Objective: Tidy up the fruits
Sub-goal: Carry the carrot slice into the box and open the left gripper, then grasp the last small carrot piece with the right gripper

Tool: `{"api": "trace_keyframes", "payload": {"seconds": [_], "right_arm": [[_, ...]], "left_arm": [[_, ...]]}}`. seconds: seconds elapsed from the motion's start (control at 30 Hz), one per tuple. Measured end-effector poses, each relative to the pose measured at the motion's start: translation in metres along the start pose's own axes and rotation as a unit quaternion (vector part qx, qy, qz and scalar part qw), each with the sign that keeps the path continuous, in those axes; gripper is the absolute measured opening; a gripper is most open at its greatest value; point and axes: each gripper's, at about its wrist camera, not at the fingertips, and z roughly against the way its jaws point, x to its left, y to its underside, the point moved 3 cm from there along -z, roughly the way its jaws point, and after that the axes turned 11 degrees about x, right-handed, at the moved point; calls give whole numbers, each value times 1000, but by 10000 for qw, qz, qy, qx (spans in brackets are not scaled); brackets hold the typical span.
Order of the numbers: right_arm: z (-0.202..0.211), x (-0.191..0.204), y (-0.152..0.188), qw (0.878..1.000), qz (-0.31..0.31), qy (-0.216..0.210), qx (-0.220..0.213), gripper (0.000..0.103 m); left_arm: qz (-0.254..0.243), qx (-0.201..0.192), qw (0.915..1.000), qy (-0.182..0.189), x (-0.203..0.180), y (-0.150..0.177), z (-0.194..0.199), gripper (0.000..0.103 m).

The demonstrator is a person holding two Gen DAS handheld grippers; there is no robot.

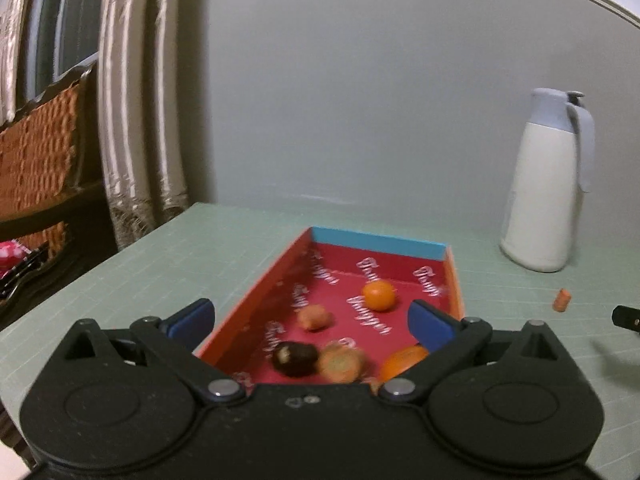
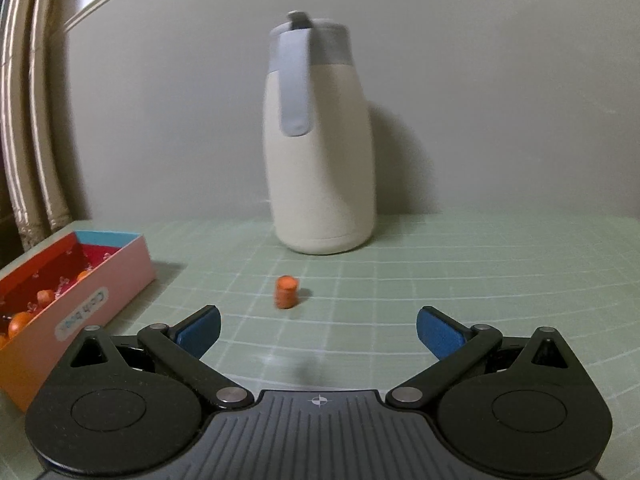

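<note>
Both hand-held grippers, left (image 1: 312,322) & right (image 2: 318,330), wide open, holding nothing.

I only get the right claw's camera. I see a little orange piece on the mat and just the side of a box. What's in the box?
Observer: Several fruits lie in the red box: a round orange one, and a dark brown one.
Operator: Is the other claw holding one?
Observer: No. The left claw is open and empty above the box.
Operator: Any other fruit outside?
Observer: Only that little orange piece, ahead of your open right claw.
</note>
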Motion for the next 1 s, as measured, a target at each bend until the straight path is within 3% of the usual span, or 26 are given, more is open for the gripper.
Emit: {"api": "trace_keyframes", "payload": {"seconds": [0.2, 0.5, 0.53, 0.57, 0.63, 0.87, 1.0], "right_arm": [[-7, 21, 0, 9994, 337, 34, -42, 103], [-31, 40, -10, 9970, 753, 153, -78, 103], [-36, 42, -12, 9969, 766, 156, -69, 100], [-40, 44, -13, 9969, 779, 138, -24, 87], [-52, 46, -16, 9967, 786, 167, 140, 74], [-86, 41, -29, 9961, 698, 384, 373, 72], [-100, 31, -34, 9965, 485, 358, 580, 57]], "left_arm": [[-50, 44, 9992, -389, 23, 3, -2, 97], [176, 102, 9988, -448, 44, 3, -7, 97], [183, 106, 9987, -457, 46, 3, -8, 97], [187, 123, 9987, -466, 48, 3, -10, 97], [196, 182, 9985, -481, 52, 4, -12, 97], [235, 241, 9977, -586, 70, 7, -17, 97], [314, 287, 9972, -611, 81, 7, -19, 97]]}}
